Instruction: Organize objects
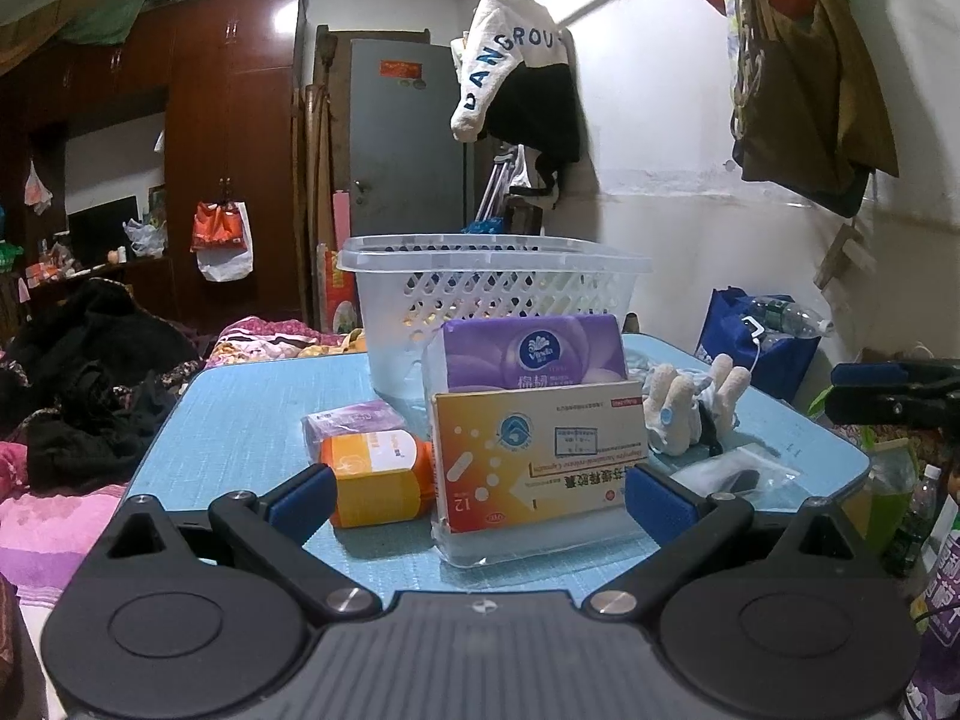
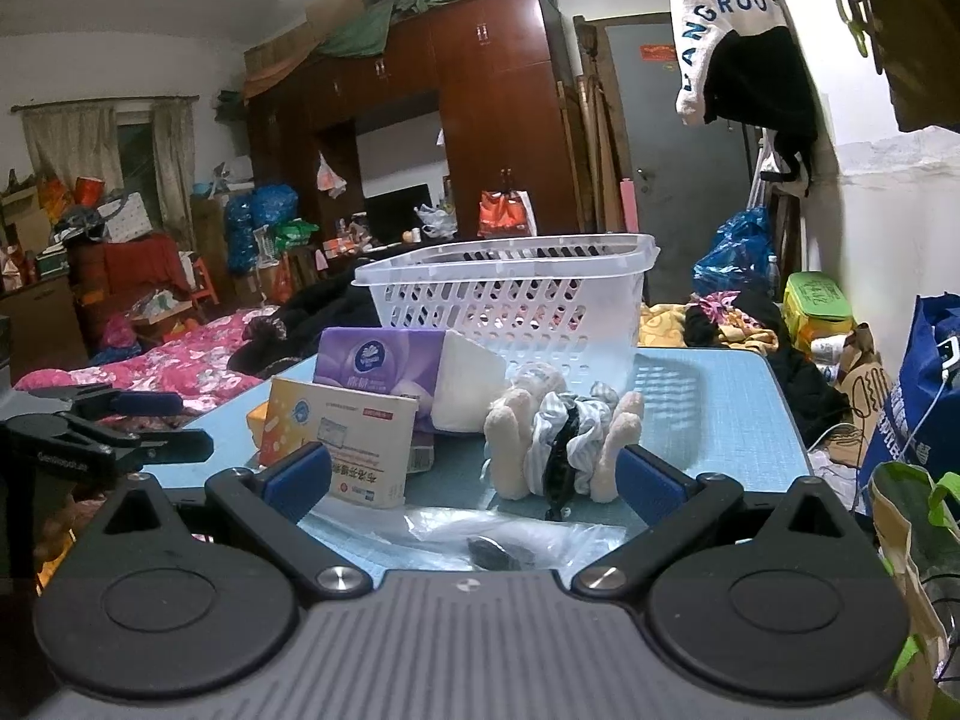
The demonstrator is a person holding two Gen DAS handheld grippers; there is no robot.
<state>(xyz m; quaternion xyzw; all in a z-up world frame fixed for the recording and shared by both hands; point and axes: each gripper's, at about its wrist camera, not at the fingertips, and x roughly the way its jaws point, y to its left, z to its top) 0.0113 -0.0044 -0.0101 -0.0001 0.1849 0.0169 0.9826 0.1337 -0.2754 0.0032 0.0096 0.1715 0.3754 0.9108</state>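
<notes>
On the blue table, running left to right, sit an orange bottle, a yellow medicine box with a purple tissue pack behind it, then a plush toy — the white basket stands at the back. The left gripper and right gripper both hover wide open near the table's front edge, holding nothing.

A tall glossy dark-brown wooden wardrobe fills the back wall; right of it, a grey metal door, left a curtained window.
</notes>
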